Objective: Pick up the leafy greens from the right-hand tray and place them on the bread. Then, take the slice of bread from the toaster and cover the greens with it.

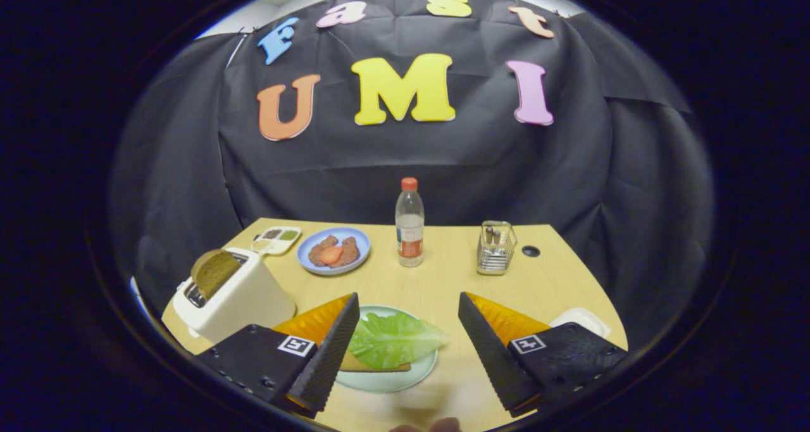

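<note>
The tongs [408, 305] stand wide open with nothing between their fingers, hovering over the near part of the wooden surface [443, 280]. Between the two fingers, closer to the left one, lies the leafy greens [392, 340], a single green leaf spread flat on a slice of bread [361, 364] whose brown edge peeks out beneath it; both rest on a pale green plate [405, 378]. The left finger overlaps the plate's left side in the view, while the right finger stands apart from the leaf, over bare wood. Beyond the left finger sits a white toaster [237, 296] with a dark slice of bread in the toaster [214, 271] standing up out of its slot. Just behind the right finger, a white tray [582, 319] shows part of its rim. Farther back on the surface are a blue plate [316, 269] carrying brown pieces and a red slice, a small white divided dish [276, 239] beside it, a clear bottle [409, 223] with a red cap standing upright near the middle, and a wire holder [495, 247] to its right, with a dark round hole [530, 251] in the surface next to it.
</note>
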